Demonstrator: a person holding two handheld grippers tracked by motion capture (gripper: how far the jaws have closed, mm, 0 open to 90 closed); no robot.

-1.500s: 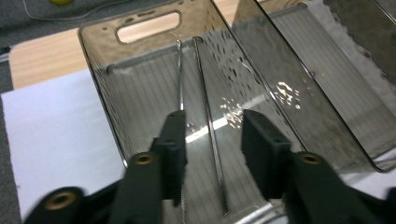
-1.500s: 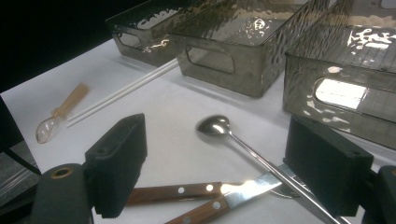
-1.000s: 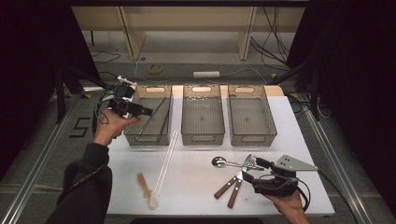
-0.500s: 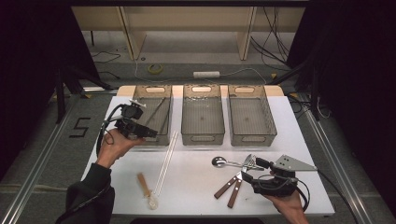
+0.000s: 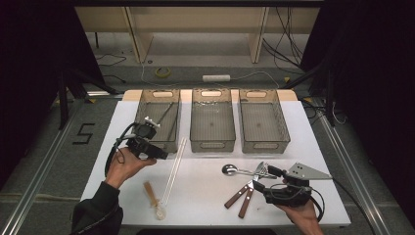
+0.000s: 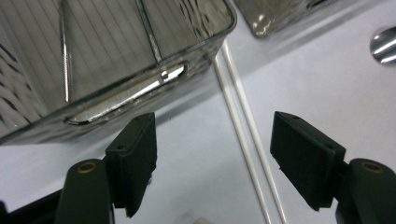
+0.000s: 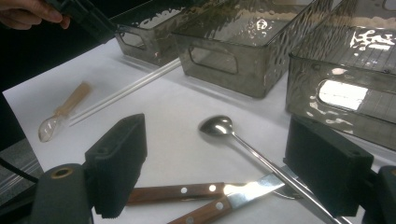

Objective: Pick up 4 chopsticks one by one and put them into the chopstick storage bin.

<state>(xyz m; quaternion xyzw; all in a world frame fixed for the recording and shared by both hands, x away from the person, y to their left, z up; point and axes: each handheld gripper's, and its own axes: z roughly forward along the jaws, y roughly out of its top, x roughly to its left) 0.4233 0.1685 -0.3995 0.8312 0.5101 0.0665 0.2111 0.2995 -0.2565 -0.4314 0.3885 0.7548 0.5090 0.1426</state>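
Note:
My left gripper (image 5: 163, 155) hovers low in front of the left bin (image 5: 157, 142), jaws open and empty. In the left gripper view a pair of white chopsticks (image 6: 243, 126) runs across the table beneath the gap of that gripper (image 6: 215, 144), apart from the pads. The left bin (image 6: 116, 56) holds thin metal rods. My right gripper (image 5: 263, 179) rests near the front right, open, and points at a metal spoon (image 5: 230, 170), a fork (image 5: 264, 170) and two wooden-handled knives (image 5: 240, 197). The spoon (image 7: 217, 126) and knives (image 7: 187, 191) lie between and below the right gripper's (image 7: 233, 158) jaws, untouched.
Three grey see-through bins stand in a row at the back; the middle bin (image 5: 212, 139) and right bin (image 5: 264, 142) look empty. A clear spoon with a wooden handle (image 5: 152, 198) lies near the front edge beside the white chopsticks (image 5: 173, 169). Dark floor surrounds the white table (image 5: 205, 205).
The left hand has come down and toward the near side, from above the left bin to the table in front of it. The right gripper has stayed put.

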